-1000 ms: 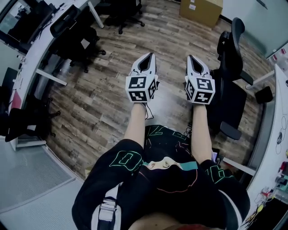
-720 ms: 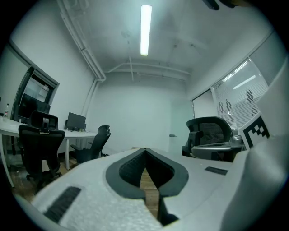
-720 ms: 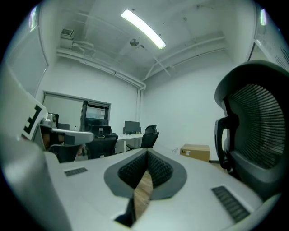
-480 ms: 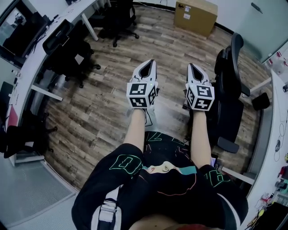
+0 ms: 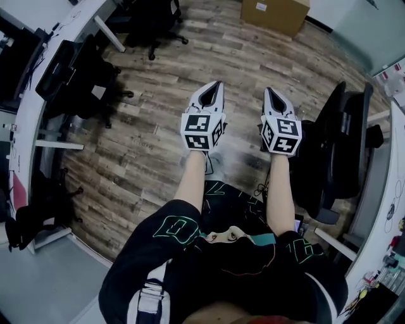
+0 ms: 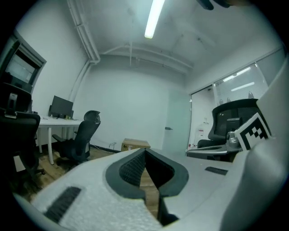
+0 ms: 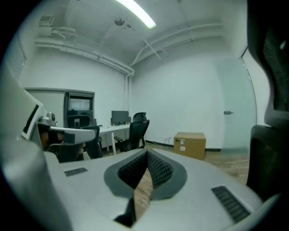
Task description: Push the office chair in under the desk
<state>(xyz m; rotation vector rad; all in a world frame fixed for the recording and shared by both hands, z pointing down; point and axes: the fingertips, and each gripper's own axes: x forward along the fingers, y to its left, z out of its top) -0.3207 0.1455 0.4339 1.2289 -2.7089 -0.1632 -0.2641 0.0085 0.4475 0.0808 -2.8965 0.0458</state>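
Observation:
The black office chair [image 5: 345, 145] stands on the wood floor at the right, just beyond my right gripper [image 5: 267, 92], beside the white desk [image 5: 393, 190] along the right edge. My left gripper [image 5: 218, 85] is held level with the right one, a hand's width to its left, over bare floor. Both are shut with nothing between their jaws. In the left gripper view the shut left gripper [image 6: 145, 151] points across the room, with the chair [image 6: 232, 122] at its right. In the right gripper view the right gripper [image 7: 147, 153] has the chair [image 7: 271, 149] dark at the right edge.
A cardboard box [image 5: 275, 12] stands by the far wall. More black chairs [image 5: 79, 79] sit at a long white desk [image 5: 28, 95] on the left, and another chair [image 5: 152, 19] is at the top. Monitors [image 7: 119, 117] stand on that desk. My legs fill the bottom of the head view.
The head view has shifted. The chair at the right now shows turned, with its back edge-on and closer to my right gripper. Both grippers stay shut, side by side.

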